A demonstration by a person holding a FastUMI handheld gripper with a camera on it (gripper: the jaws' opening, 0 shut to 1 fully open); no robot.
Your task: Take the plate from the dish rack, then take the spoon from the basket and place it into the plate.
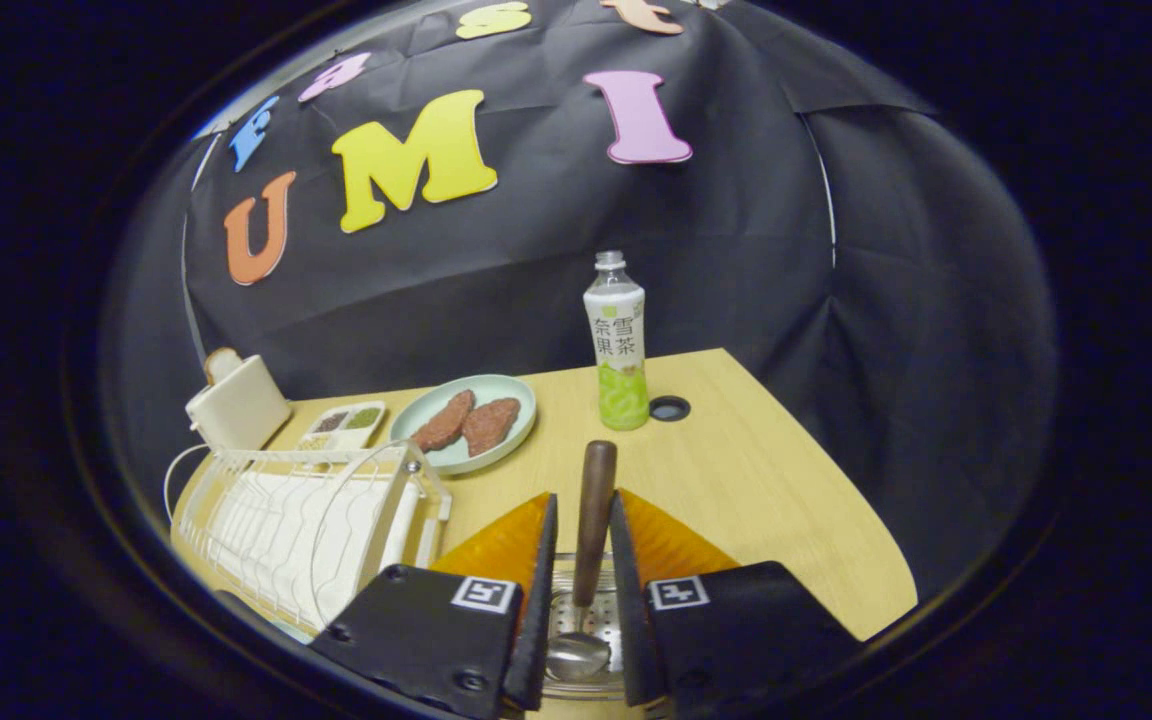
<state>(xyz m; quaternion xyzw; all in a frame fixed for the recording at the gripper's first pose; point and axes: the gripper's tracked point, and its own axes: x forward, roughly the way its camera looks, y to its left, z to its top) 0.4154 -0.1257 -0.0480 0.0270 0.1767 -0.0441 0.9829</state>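
Note:
My gripper (584, 505) is shut on the spoon (596, 480), with both fingers pressing on its dark wooden handle. The handle sticks out ahead past the fingertips, and the shiny metal bowl (576, 655) hangs low between the fingers. Right under the bowl sits a perforated metal basket (591, 612), mostly hidden by the fingers. The white wire dish rack (266, 520) stands to the left of the fingers. A thin curved outline (331, 520) stands upright in it; I cannot tell whether it is a plate.
A pale green plate (511, 395) holding two brown patties lies beyond the rack. A drink bottle (619, 345) stands beyond the fingertips beside a round table hole (669, 408). A toaster (236, 400) and a small seasoning tray (344, 424) sit far left.

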